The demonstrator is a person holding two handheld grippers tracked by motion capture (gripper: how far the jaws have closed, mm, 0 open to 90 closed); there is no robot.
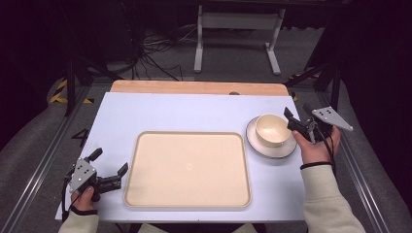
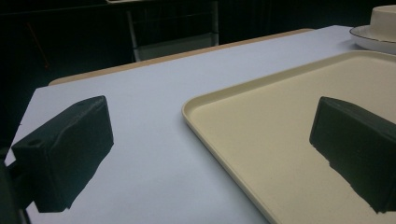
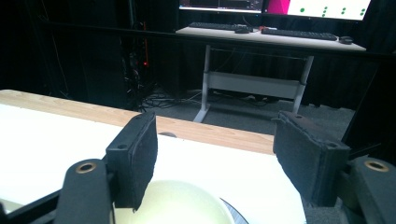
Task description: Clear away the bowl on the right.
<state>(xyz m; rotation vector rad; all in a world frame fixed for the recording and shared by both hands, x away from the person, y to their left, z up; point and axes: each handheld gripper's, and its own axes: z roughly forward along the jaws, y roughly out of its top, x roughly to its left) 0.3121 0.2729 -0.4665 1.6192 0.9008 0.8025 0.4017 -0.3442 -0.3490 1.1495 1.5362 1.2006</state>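
Note:
A cream bowl [image 1: 271, 128] stands on a white saucer [image 1: 265, 148] with a dark rim, at the right of the table. My right gripper [image 1: 290, 120] is open at the bowl's right rim. In the right gripper view its jaws [image 3: 222, 158] straddle the bowl [image 3: 177, 205] from just above, gripping nothing. A large empty cream tray [image 1: 187, 167] lies in the middle of the table. My left gripper [image 1: 111, 161] is open at the tray's near left corner. In the left gripper view its jaws [image 2: 210, 154] span the tray's rim [image 2: 196, 116], and the bowl [image 2: 383, 16] stands far off.
The white tabletop [image 1: 170, 109] ends in a wooden strip [image 1: 194, 87] along the far edge. Beyond it stands a white desk frame [image 1: 238, 29] on a dark floor with cables. A desk with keyboards [image 3: 266, 30] and monitors appears in the right gripper view.

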